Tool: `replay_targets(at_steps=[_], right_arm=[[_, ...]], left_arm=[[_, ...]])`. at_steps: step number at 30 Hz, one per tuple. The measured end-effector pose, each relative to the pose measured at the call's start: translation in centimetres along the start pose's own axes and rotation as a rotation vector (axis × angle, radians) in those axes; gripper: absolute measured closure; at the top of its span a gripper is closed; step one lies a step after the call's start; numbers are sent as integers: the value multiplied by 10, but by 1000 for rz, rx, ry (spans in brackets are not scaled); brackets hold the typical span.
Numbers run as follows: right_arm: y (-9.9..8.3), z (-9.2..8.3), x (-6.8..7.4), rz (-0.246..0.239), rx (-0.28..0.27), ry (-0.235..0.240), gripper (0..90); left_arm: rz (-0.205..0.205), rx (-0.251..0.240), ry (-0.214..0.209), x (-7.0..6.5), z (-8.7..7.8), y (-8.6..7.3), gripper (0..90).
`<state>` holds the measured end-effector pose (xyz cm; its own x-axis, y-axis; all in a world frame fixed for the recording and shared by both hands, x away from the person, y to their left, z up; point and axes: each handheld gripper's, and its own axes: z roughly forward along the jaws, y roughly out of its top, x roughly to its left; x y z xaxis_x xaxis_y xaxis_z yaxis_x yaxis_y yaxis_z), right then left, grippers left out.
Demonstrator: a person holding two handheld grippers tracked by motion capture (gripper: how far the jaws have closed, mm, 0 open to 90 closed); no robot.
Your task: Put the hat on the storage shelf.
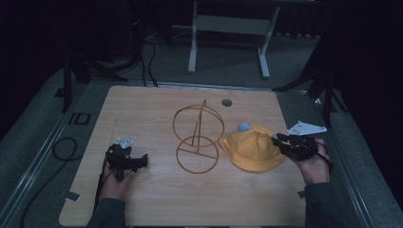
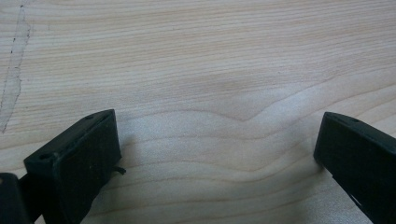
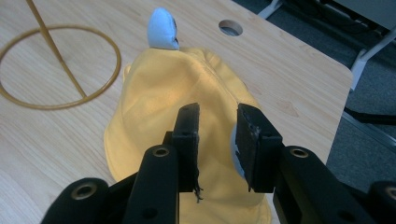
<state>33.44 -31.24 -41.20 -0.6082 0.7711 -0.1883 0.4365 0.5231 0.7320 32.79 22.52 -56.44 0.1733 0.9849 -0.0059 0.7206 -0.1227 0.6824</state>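
Your right gripper (image 3: 217, 126) hangs just above the near edge of the yellow hat (image 3: 173, 102), its jaws a little apart with only a narrow gap between them. Nothing is pinched: the cloth shows through the gap, below the pads and not pressed by them. A pale blue patch of the hat sits right beside the right-hand jaw, and whether that jaw touches it I cannot tell. Beyond the jaw tips the hat rises to its crown, and past the crown a small pale blue ear (image 3: 162, 29) stands up. Farther off to the left of your jaws is the gold wire stand (image 3: 56, 65), clear of the hat. In the high view the right gripper (image 1: 278, 139) meets the hat (image 1: 249, 149) at its right brim.

Your left gripper (image 2: 217, 149) has its jaws wide apart over bare wooden table (image 2: 210, 60), with nothing between them. In the high view it (image 1: 142, 161) sits well apart from the hat, with the stand (image 1: 197, 140) between the two.
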Motion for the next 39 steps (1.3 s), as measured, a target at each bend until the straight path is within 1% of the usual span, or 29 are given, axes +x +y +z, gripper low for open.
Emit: replay_targets(at_steps=[1,2,7,13,18,19,20,27,29,35,39], right_arm=[[3,3,0,-19,17,0,693],[4,4,0,-29,24,-1,692],[11,11,-2,-65,62,3,683],[18,17,-4,-101,107,26,670],[22,22,-3,-112,132,30,665],[23,24,-4,-122,140,34,665],[24,25,-4,-118,147,34,664],[30,31,-5,-126,153,42,652],[34,34,-5,-137,169,49,647],[40,39,-6,-152,189,62,630],[47,45,-6,-183,229,62,616]], left_arm=[[0,0,0,0,0,0,4],[0,0,0,0,0,0,4],[0,0,0,0,0,0,4],[0,0,0,0,0,0,3],[-1,0,0,0,0,0,4],[0,1,0,0,0,0,4],[1,1,0,0,0,0,4],[-2,-1,0,0,0,0,4],[-2,-2,0,0,0,0,3],[-2,-2,0,0,0,0,3],[-2,-2,0,0,0,0,3]])
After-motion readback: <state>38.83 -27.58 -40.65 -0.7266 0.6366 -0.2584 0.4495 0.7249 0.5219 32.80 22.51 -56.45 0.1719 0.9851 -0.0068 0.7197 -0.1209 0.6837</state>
